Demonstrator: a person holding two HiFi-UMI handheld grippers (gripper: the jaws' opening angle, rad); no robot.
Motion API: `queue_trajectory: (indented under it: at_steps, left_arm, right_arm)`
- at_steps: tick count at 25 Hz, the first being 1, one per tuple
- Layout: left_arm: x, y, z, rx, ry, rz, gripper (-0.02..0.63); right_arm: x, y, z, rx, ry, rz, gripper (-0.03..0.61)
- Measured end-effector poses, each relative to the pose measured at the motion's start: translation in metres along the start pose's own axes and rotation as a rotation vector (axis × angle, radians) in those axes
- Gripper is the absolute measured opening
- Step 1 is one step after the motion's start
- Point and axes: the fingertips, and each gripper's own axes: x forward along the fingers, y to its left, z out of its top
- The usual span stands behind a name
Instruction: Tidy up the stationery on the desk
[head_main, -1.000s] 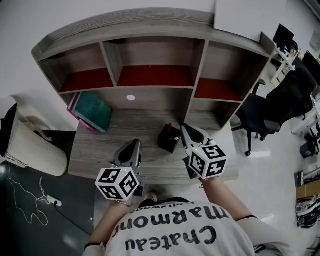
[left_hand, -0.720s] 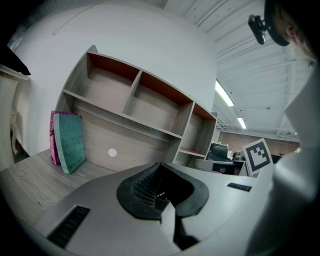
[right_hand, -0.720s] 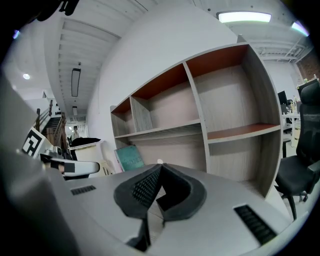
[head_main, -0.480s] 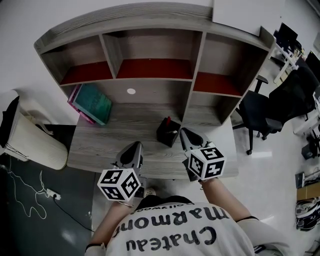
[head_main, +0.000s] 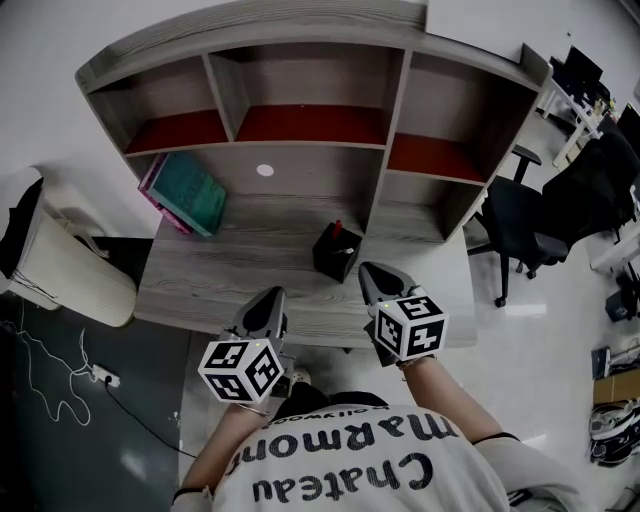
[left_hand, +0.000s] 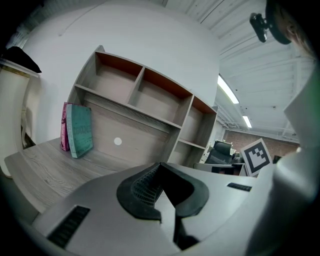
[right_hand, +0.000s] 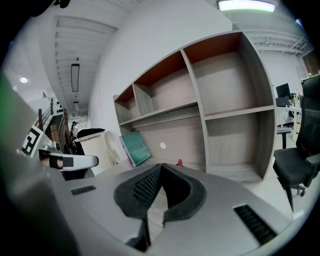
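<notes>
Desk (head_main: 220, 285): one. Shelf unit (head_main: 400, 130) at desk's back edge: one, with three upper compartments and two lower.

Books at desk's back left: two, one teal book (head_main: 200, 195) and one pink book (head_main: 152, 190).

Black pen holder (head_main: 335, 255) near desk's middle: one, with one red-tipped item (head_main: 338, 228) sticking out.

Round white grommet (head_main: 264, 170) in panel behind desk: one.

Grippers over desk's front edge: two, left gripper (head_main: 272, 293) and right gripper (head_main: 368, 268), one marker cube each.

Black office chair (head_main: 520, 225) right of desk: one plainly seen. Power strip (head_main: 100, 375) on floor left of desk: one.
</notes>
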Motion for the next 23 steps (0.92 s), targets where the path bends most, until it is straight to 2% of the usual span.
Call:
queue_trajectory:
  at_steps: [23]
  left_arm:
    - [-0.016, 0.007, -0.005, -0.006, -0.015, 0.027, 0.012]
  right_arm:
    - [-0.004, 0.012, -0.005, -0.005, 0.01, 0.014, 0.009]
